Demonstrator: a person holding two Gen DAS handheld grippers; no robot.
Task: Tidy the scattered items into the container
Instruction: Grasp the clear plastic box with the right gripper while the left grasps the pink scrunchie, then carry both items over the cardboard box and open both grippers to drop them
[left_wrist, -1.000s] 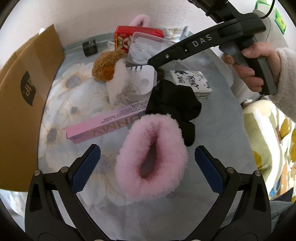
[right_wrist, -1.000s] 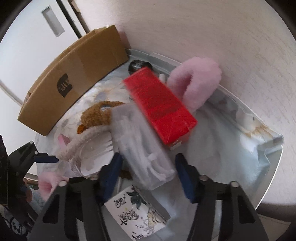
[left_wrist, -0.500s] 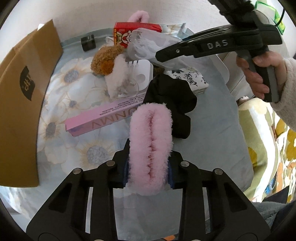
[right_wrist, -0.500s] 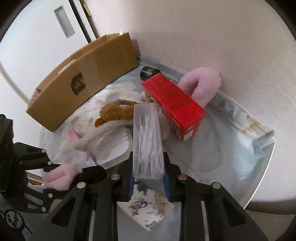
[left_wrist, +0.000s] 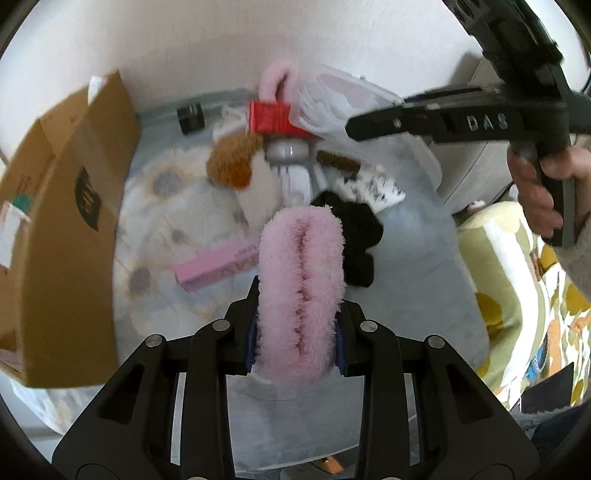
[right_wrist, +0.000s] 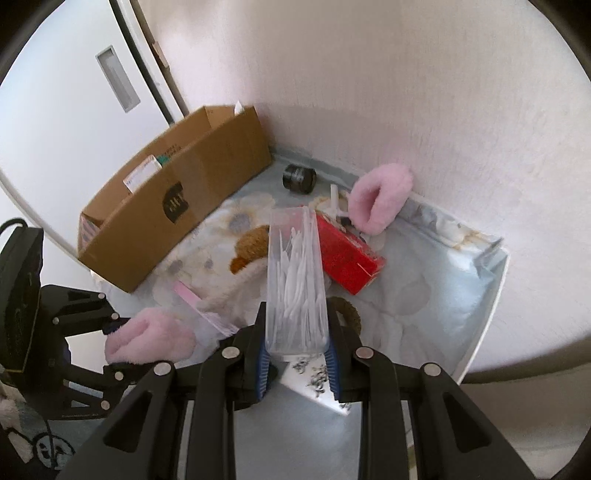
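- Cardboard box at ten o'clock holds a few upright packets.
- Left tool clamps a pink fluffy cuff; right tool clamps a clear plastic case of white picks.
- Table is bare toward its four-o'clock edge.

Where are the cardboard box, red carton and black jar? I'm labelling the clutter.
cardboard box (right_wrist: 155, 236), right wrist view, front wall.
red carton (right_wrist: 347, 258), right wrist view, top face.
black jar (right_wrist: 299, 178), right wrist view, side.
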